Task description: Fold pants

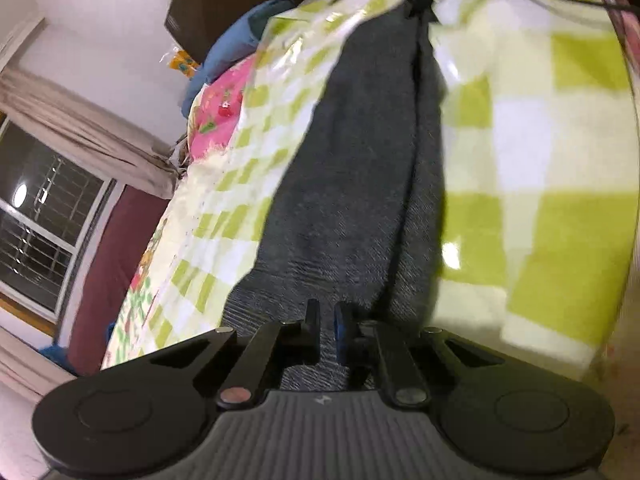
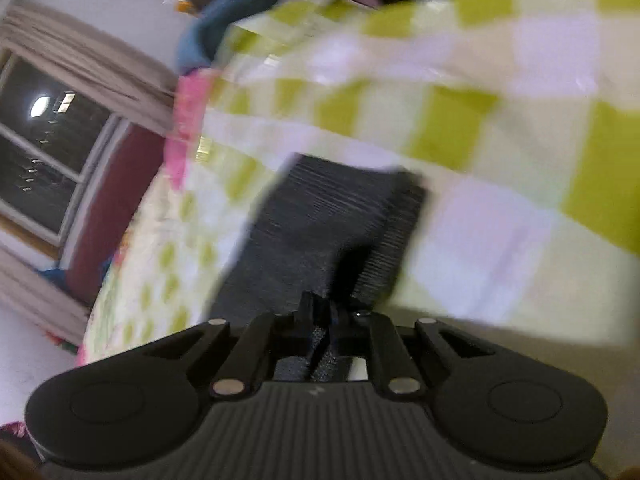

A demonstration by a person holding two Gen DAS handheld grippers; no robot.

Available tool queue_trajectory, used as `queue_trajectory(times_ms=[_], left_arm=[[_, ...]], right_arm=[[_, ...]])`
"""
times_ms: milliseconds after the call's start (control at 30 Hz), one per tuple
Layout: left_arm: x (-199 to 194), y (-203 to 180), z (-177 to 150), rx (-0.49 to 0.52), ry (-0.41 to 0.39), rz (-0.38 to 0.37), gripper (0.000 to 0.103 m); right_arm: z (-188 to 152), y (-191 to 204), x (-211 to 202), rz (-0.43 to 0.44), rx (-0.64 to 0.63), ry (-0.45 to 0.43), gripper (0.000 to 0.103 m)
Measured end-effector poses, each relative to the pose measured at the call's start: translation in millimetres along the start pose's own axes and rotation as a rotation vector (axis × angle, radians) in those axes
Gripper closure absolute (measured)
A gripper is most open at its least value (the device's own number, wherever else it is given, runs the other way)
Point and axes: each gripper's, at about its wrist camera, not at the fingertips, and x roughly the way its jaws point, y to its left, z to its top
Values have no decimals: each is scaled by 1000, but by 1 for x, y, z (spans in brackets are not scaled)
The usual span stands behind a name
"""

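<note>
One pair of dark grey pants (image 1: 360, 168) lies on a green-and-white checked bedspread (image 1: 540, 140), and both grippers have hold of it. The left gripper (image 1: 327, 322) has its two fingers drawn nearly together on the cloth right at its tips, with a thin strip of fabric showing in the slot between them. From there the pants run straight ahead — their long axis lines up with the fingers — to a far end pinched by a dark shape that seems to be the other tool, though blur leaves that unsure. The right gripper (image 2: 322, 314) is likewise clamped: grey cloth bunches up between its closed fingers and a short, doubled length of the pants (image 2: 320, 224) reaches forward and slightly left of it, ending in a squared edge on the bedspread (image 2: 500, 240).

So each tool holds one end of a single long garment, neither nearer than the other. My judgement is that the next fold turns on this lengthwise stretch — one end brought along that axis toward the other.

Counted: one pair of pants, two grippers, one checked bedspread, one pink floral cloth (image 1: 218, 116) and one blue bundle (image 1: 236, 44) ahead to the left, one window (image 1: 40, 216) further left.
</note>
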Motion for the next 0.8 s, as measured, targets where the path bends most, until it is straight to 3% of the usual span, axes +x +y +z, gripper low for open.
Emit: queue_trajectory(times_ms=[67, 133, 200, 267, 300, 367, 433, 500, 633, 800], left_arm=[[-2, -1, 0, -15, 1, 2, 75], [-5, 0, 1, -25, -8, 3, 74], [-6, 1, 1, -28, -14, 23, 63], [-2, 3, 3, -49, -11, 40, 55], [0, 4, 4, -65, -9, 41, 55], [3, 5, 7, -97, -5, 38, 55], [2, 3, 10, -108, -22, 37, 55], [-4, 1, 13, -117, -49, 20, 54], [-6, -7, 19, -105, -77, 9, 48], [7, -14, 28, -109, -46, 29, 48]], right_arm=[[-3, -8, 0, 41, 68, -15, 88], [-2, -10, 3, 93, 102, -2, 61], [1, -5, 8, 120, 104, 3, 52], [4, 6, 16, 108, 70, -2, 49], [4, 12, 19, 92, 50, -7, 49], [0, 21, 21, 88, 14, -9, 64], [-3, 25, 23, 119, 21, 5, 86], [-4, 26, 19, 147, 42, 1, 95], [7, 26, 5, 202, 87, -38, 97], [20, 41, -12, 272, 100, -77, 98]])
